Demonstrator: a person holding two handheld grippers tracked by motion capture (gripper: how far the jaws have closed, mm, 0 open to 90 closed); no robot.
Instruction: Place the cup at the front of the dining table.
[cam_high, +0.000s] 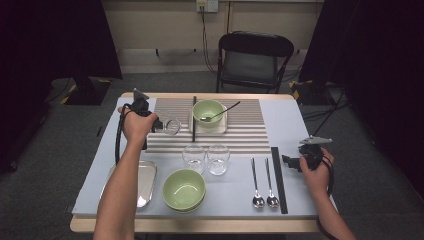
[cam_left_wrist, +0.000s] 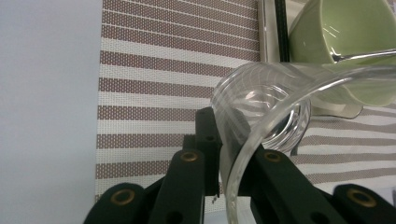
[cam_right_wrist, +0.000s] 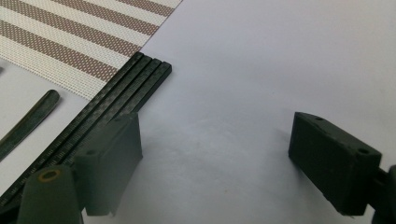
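Observation:
My left gripper (cam_high: 159, 125) is shut on the rim of a clear glass (cam_high: 171, 127), which hangs tilted on its side over the left part of the striped placemat (cam_high: 245, 131). In the left gripper view the glass wall (cam_left_wrist: 266, 105) is pinched between the black jaws of that gripper (cam_left_wrist: 231, 140), mouth toward the camera. My right gripper (cam_high: 289, 161) rests open at the table's right side, beside a set of black chopsticks (cam_high: 278, 177). The right gripper view shows its jaws (cam_right_wrist: 215, 135) wide apart over bare tablecloth, with the chopsticks (cam_right_wrist: 116, 107) by the left jaw.
A green bowl (cam_high: 208, 112) with a spoon in it sits on a white dish on the placemat, black chopsticks (cam_high: 194, 119) to its left. Two glasses (cam_high: 194, 157) (cam_high: 218, 159), stacked green bowls (cam_high: 184, 189), a metal tray (cam_high: 146, 182) and two spoons (cam_high: 262, 182) lie nearer. A chair (cam_high: 252, 60) stands behind.

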